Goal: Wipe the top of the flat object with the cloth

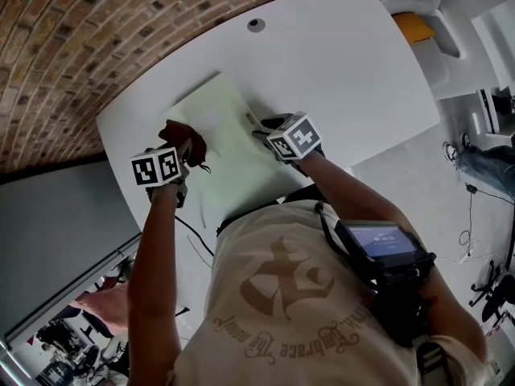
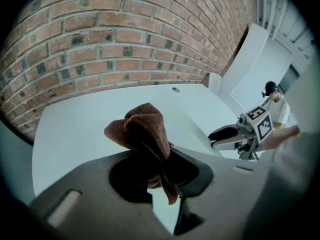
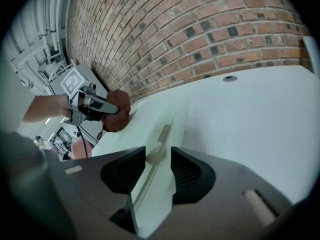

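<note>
A pale green flat board lies on the white table. My left gripper is shut on a bunched brown cloth, held over the board's left edge. In the left gripper view the cloth fills the jaws of the left gripper and bulges out above them. My right gripper is at the board's right edge. In the right gripper view the right gripper stands open astride the edge of the board, and its pads do not press on it. Beyond it are the left gripper and the cloth.
A brick wall runs along the table's far side. A small round grommet sits in the tabletop beyond the board. A chair with a yellow seat stands off the table's right end. Cables lie on the floor to the right.
</note>
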`<state>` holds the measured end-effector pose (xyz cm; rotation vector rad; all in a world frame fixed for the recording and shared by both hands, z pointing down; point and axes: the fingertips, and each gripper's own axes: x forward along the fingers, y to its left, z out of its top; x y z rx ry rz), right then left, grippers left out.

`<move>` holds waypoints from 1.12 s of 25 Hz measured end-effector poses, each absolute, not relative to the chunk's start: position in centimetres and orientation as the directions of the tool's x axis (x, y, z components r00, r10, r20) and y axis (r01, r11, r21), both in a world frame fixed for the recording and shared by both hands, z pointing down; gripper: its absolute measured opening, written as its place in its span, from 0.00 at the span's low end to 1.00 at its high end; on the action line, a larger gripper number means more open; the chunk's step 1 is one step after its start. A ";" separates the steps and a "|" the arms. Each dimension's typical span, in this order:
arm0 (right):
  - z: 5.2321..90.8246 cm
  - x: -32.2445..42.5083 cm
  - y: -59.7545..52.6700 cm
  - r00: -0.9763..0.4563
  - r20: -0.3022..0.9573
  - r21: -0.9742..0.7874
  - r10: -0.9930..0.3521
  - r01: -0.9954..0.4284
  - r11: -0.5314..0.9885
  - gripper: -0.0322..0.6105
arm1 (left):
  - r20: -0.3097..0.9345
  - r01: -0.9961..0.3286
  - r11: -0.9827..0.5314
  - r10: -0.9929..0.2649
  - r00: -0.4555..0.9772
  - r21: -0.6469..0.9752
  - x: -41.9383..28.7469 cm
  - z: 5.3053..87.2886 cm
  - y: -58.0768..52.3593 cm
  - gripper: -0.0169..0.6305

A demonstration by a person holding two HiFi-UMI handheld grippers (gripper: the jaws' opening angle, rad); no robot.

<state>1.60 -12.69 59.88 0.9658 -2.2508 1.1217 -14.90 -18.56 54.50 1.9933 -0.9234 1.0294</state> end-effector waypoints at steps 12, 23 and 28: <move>60.0 1.5 -10.7 -0.671 0.648 -0.522 -0.360 -0.736 0.431 0.27 | 0.824 -0.638 -0.694 -0.114 0.556 0.334 1.1 55.2 -18.0 0.16; 60.2 1.9 -10.6 -0.656 0.663 -0.512 -0.361 -0.749 0.421 0.27 | 0.874 -0.660 -0.705 -0.118 0.472 0.262 -1.3 57.5 -18.2 0.16; 60.2 2.0 -10.4 -0.642 0.670 -0.500 -0.373 -0.762 0.411 0.27 | 0.871 -0.716 -0.646 -0.160 0.465 0.263 -6.4 57.3 -18.3 0.16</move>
